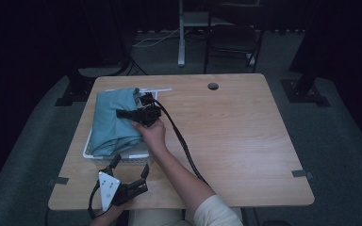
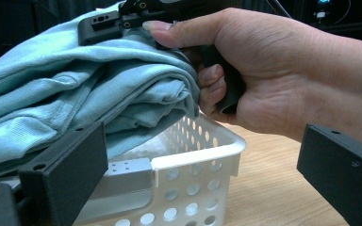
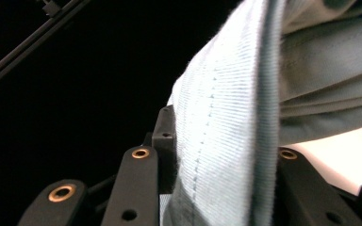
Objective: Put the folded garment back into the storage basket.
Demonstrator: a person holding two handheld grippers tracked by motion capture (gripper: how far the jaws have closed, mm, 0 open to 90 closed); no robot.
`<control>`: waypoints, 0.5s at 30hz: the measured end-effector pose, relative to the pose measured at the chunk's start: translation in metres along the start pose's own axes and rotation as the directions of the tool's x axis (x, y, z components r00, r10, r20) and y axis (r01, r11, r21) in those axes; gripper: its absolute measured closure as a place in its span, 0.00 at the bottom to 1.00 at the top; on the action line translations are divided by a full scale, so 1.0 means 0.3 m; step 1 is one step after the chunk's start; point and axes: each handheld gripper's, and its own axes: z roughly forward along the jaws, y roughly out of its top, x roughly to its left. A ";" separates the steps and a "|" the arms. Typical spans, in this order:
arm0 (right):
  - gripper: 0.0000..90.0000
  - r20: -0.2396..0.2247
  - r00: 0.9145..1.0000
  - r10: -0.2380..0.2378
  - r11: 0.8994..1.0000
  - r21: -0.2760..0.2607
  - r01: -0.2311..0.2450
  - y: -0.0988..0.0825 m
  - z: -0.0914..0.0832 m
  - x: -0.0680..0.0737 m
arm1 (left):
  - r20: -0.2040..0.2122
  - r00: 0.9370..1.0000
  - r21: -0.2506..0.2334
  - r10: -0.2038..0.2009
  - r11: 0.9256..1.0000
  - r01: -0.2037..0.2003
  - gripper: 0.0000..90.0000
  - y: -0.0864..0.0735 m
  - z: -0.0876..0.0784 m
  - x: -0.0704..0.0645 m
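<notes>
Folded teal cloth [image 1: 115, 121] sits heaped in a white perforated basket [image 1: 87, 149] on the left part of the wooden table [image 1: 235, 136], rising above the basket's rim. In the left gripper view the cloth [image 2: 70, 89] bulges over the basket's near corner [image 2: 202, 155], its folds stacked in soft layers.

The right gripper [image 1: 139, 112] lies across the top of the cloth, gripped by the person's right hand [image 1: 152, 134], the forearm reaching in from the bottom edge. In the right gripper view a stitched hem of the cloth [image 3: 226, 141] runs up between the two black jaws, which are closed against it on both sides.

The left gripper [image 1: 131, 165] rests low at the table's near edge, just in front of the basket, its jaws spread wide with nothing between them. A black cable [image 1: 184, 143] trails from the right gripper back across the tabletop toward the person. A small dark round grommet [image 1: 212, 86] is set into the table's far side.
</notes>
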 end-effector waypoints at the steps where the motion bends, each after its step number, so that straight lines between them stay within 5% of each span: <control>1: 0.76 -0.004 1.000 0.001 1.000 -0.005 -0.001 -0.001 0.000 0.000 | -0.001 1.000 -0.001 0.000 1.000 0.000 0.04 0.000 0.000 0.000; 9: 0.76 -0.007 1.000 0.011 1.000 0.006 -0.011 -0.003 0.015 0.001 | 0.001 1.000 -0.001 -0.002 1.000 0.002 0.04 0.000 0.000 0.000; 15: 0.76 -0.003 1.000 -0.010 0.997 0.072 0.010 -0.002 0.039 0.003 | 0.000 1.000 0.000 -0.001 1.000 0.001 0.04 0.000 0.001 -0.001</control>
